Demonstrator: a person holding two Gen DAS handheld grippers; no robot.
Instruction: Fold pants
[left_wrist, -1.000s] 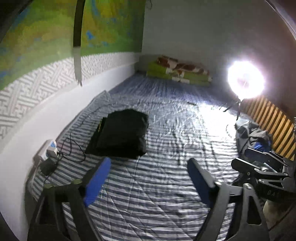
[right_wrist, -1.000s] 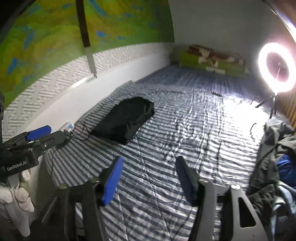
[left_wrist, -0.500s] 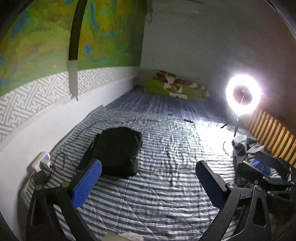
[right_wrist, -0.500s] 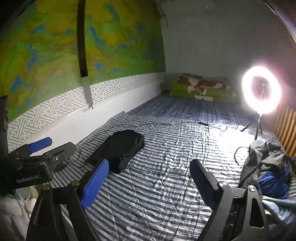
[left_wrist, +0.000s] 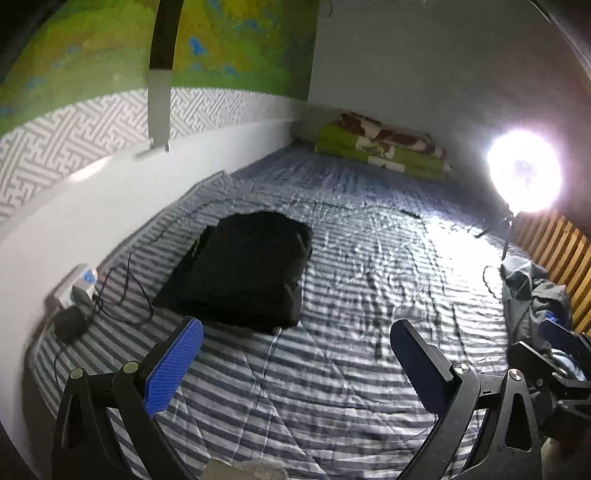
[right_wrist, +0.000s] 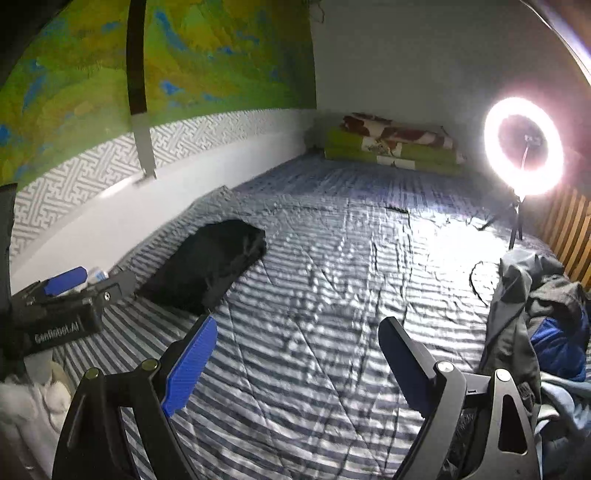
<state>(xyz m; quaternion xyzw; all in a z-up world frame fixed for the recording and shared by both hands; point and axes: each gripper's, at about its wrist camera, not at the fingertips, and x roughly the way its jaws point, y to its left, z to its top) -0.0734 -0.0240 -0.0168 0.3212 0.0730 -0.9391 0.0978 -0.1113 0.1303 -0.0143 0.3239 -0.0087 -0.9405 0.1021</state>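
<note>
we are holding the left gripper (left_wrist: 295, 354) over the striped bed cover (left_wrist: 332, 387) with its blue-padded jaws spread wide and nothing between them, fully released. in the left wrist view the folded black pants (left_wrist: 243, 269) are lying flat on the cover at about eleven o'clock from that gripper, just beyond its left fingertip and not touching it. a power strip (left_wrist: 75, 284) with a dark cable is sitting against the white wall at nine o'clock, near the pants. we are keeping the right gripper (right_wrist: 297, 345) released too, its jaws standing apart over bare cover. in the right wrist view the pants (right_wrist: 210, 266) are resting at ten o'clock, well apart from the right fingers. a heap of grey and blue clothes (right_wrist: 543, 314) is piling up at three o'clock, just beside the right finger. a glowing ring light (right_wrist: 524, 146) on a small tripod is standing at one o'clock, and folded green blankets (right_wrist: 391, 147) are lying at twelve o'clock against the far wall. the left gripper's body is showing at nine o'clock in the right view.
</note>
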